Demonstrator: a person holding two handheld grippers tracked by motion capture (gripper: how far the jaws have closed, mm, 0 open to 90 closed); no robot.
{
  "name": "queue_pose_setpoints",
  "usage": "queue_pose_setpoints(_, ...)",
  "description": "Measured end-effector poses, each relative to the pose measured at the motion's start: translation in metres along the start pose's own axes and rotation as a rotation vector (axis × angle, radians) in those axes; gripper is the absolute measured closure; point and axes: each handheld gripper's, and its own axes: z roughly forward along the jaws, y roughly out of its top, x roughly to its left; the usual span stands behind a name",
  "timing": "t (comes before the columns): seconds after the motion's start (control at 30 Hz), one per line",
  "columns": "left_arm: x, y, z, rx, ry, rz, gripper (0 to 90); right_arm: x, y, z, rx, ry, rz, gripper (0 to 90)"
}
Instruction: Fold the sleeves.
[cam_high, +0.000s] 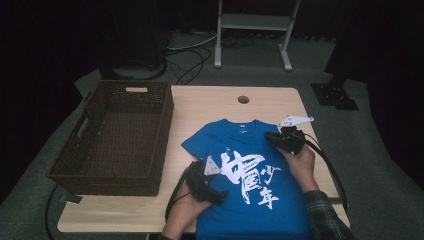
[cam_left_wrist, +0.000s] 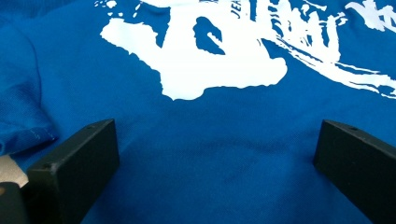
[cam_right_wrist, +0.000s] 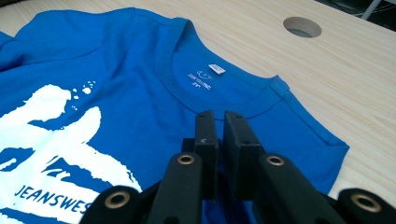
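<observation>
A blue T-shirt with a large white print lies flat, front up, on the wooden table, collar toward the far side. My left gripper rests low over the shirt's left side, by the print. In the left gripper view its jaws stand wide open over the blue cloth, with nothing pinched. My right gripper hovers at the shirt's right shoulder. In the right gripper view its jaws stand almost together with a thin slit, just short of the collar, and no cloth shows between them.
A dark wicker basket stands on the table's left part. A round cable hole sits beyond the collar. Bare wood lies right of the shirt. A metal stand and cables are on the floor behind the table.
</observation>
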Motion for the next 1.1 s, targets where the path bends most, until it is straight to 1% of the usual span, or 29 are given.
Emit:
queue_pose_setpoints(0.03,0.0,0.0,0.0,0.0,0.0,0.0,0.0,0.0,0.0,0.0,-0.002,0.002,0.003,83.0)
queue_pose_setpoints(0.13,0.0,0.0,0.0,0.0,0.0,0.0,0.0,-0.001,0.0,-0.001,-0.008,0.009,0.013,77.2)
queue_pose_setpoints(0.23,0.0,0.0,0.0,-0.001,0.0,-0.001,0.0,-0.001,0.0,-0.001,-0.012,0.004,0.015,67.4)
queue_pose_setpoints(0.27,0.0,0.0,0.0,0.0,0.0,0.0,0.0,-0.001,0.0,-0.001,-0.013,-0.003,0.016,61.3)
queue_pose_setpoints(0.3,0.0,0.0,0.0,0.0,0.001,0.0,0.0,-0.001,-0.001,-0.002,-0.016,-0.009,0.022,57.2)
queue_pose_setpoints(0.33,0.0,0.0,0.0,0.0,0.001,0.0,0.0,-0.002,-0.001,-0.003,-0.017,-0.005,0.029,53.0)
queue_pose_setpoints(0.4,0.0,0.0,0.0,0.0,0.001,0.0,0.0,-0.003,-0.003,-0.004,-0.015,-0.005,0.041,41.4)
queue_pose_setpoints(0.43,0.0,0.0,0.0,-0.001,0.001,0.0,0.0,-0.003,-0.004,-0.005,-0.018,0.015,0.044,34.8)
queue_pose_setpoints(0.47,0.0,0.0,0.0,-0.001,0.001,-0.001,0.0,-0.004,-0.006,-0.006,-0.021,0.034,0.041,27.2)
queue_pose_setpoints(0.5,0.0,0.0,0.0,-0.001,0.001,-0.001,0.0,-0.004,-0.007,-0.006,-0.02,0.034,0.036,19.3)
queue_pose_setpoints(0.57,0.0,0.0,0.0,0.0,0.001,0.0,0.0,-0.002,-0.01,-0.006,0.006,0.038,0.026,7.7)
queue_pose_setpoints(0.6,0.0,0.0,0.0,-0.001,0.001,-0.001,0.0,0.0,-0.012,-0.007,0.01,0.033,0.017,2.6)
queue_pose_setpoints(0.63,0.0,0.0,0.0,0.0,0.001,-0.001,0.0,0.002,-0.014,-0.008,0.017,0.028,0.007,2.0)
queue_pose_setpoints(0.67,0.0,0.0,0.0,0.0,0.001,-0.001,0.0,0.003,-0.015,-0.008,0.026,0.04,-0.002,0.0)
queue_pose_setpoints(0.7,0.0,0.0,0.0,-0.001,0.001,-0.001,0.0,0.003,-0.017,-0.01,0.033,0.052,-0.008,0.0)
queue_pose_setpoints(0.73,0.0,0.0,0.0,-0.001,0.001,-0.002,0.0,0.004,-0.018,-0.012,0.028,0.059,-0.007,0.0)
queue_pose_setpoints(0.83,0.0,0.0,0.0,0.0,0.001,-0.002,0.0,0.005,-0.022,-0.017,0.017,0.088,0.022,0.0)
queue_pose_setpoints(0.9,0.0,0.0,0.0,0.0,0.001,-0.002,0.0,0.006,-0.024,-0.021,0.011,0.1,0.019,0.0)
queue_pose_setpoints(0.97,0.0,0.0,0.0,0.0,0.001,-0.002,0.0,0.008,-0.028,-0.026,-0.006,0.119,0.028,0.0)
queue_pose_setpoints(1.1,0.0,0.0,0.0,-0.001,0.0,-0.002,0.0,0.012,-0.037,-0.033,0.002,0.117,0.038,0.0)
